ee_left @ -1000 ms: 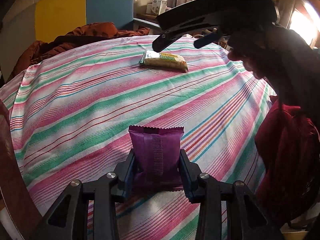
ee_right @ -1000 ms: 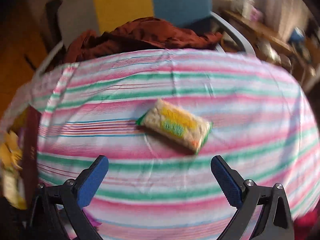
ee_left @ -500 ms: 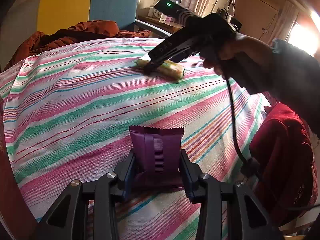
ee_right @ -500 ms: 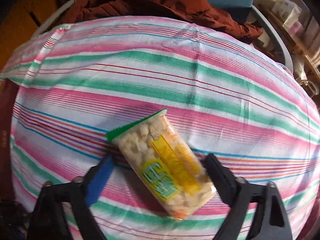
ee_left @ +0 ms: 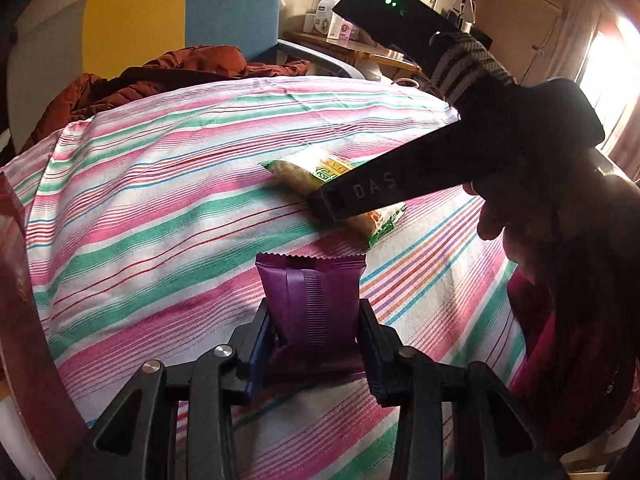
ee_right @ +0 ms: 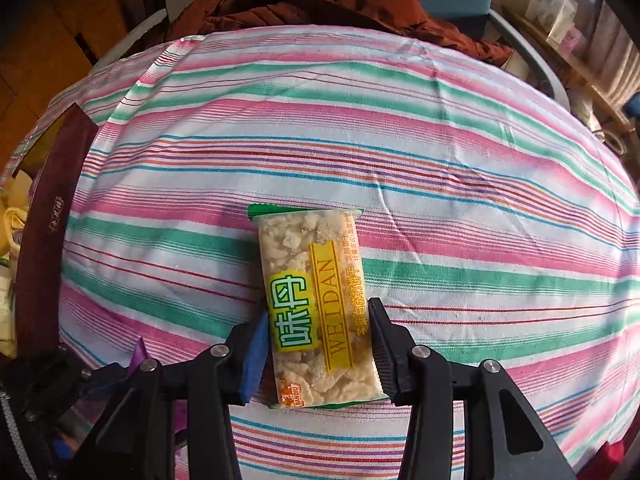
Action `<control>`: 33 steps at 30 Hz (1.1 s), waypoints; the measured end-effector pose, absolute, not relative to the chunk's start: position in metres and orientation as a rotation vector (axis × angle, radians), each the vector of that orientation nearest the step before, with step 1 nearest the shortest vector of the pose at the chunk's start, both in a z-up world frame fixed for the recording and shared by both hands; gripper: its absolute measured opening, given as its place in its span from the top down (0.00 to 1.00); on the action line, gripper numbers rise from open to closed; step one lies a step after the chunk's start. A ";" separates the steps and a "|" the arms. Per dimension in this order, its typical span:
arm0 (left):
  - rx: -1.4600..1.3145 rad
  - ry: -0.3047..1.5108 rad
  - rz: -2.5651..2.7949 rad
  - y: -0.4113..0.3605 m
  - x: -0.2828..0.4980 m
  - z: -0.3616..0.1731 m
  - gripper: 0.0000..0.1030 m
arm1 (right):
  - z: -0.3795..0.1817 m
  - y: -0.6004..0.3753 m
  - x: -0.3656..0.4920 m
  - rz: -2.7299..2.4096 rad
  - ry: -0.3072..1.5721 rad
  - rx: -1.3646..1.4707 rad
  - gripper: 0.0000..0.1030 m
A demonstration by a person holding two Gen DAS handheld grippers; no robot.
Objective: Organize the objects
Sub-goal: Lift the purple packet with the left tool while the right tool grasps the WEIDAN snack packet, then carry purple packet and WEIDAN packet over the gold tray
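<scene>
At the far left of the right wrist view a dark maroon box (ee_right: 48,236) is cut off by the frame edge, its contents hard to make out. The left gripper (ee_left: 316,344) clamps a purple packet (ee_left: 312,300) above the striped tablecloth (ee_left: 160,208), its lower end hidden between the fingers. Further right, the right gripper (ee_right: 318,344) is closed on the yellow-green snack packet (ee_right: 316,304) lying on the cloth; in the left wrist view the tool's black body covers the packet's middle.

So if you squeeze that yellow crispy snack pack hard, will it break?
Probably. The Weidan snack pack shows lumpy, crumbly pieces through its clear wrapper, so a hard pinch could crush them. The glossy film may slip between the right gripper jaws. It looks light, so it should lift easily.
</scene>
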State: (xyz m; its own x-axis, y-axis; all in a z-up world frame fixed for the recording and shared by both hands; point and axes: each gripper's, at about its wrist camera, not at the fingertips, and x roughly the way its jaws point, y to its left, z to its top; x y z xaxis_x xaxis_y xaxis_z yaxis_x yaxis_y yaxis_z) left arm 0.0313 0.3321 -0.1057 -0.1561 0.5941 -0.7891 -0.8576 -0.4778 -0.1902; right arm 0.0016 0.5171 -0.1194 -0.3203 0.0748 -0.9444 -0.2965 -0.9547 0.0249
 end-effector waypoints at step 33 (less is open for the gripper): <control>-0.852 0.342 2.020 0.271 0.054 -0.026 0.62 | -0.123 0.502 -0.010 2.433 0.205 -1.608 0.54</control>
